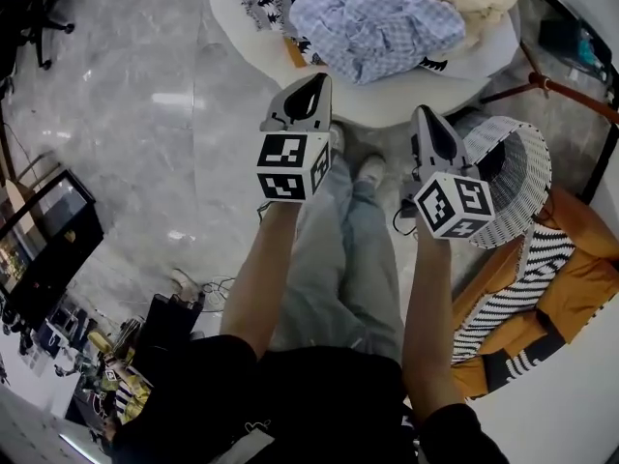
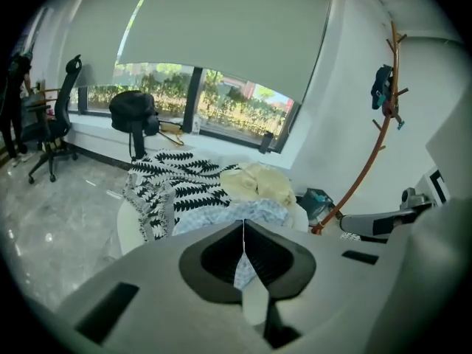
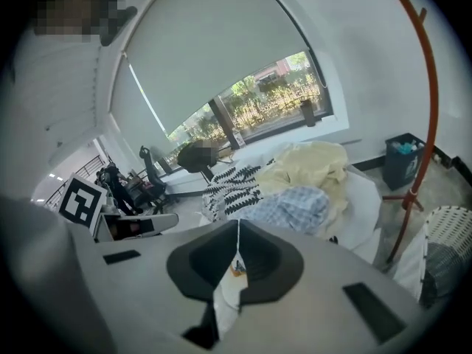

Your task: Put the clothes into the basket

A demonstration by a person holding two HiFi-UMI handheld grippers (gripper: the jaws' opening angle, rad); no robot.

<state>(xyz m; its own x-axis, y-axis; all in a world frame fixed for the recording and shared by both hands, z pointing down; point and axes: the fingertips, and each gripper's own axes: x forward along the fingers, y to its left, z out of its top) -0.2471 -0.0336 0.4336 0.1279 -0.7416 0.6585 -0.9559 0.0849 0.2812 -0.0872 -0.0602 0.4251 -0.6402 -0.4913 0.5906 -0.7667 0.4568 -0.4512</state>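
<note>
Print in sight: square markers on the cubes (image 1: 293, 167). Left hand-held gripper (image 1: 317, 77) and right hand-held gripper (image 1: 424, 114) are both clenched with nothing between the jaws, pointing at the round counter (image 1: 387, 104). Clothes (image 1: 377, 25) are piled on the counter, apart from the basket (image 1: 517, 172) on the floor at right. Head view shows the basket's mouth; right gripper view shows just its edge. Left gripper view adds window (image 2: 221, 102), coat stand (image 2: 387, 116).
</note>
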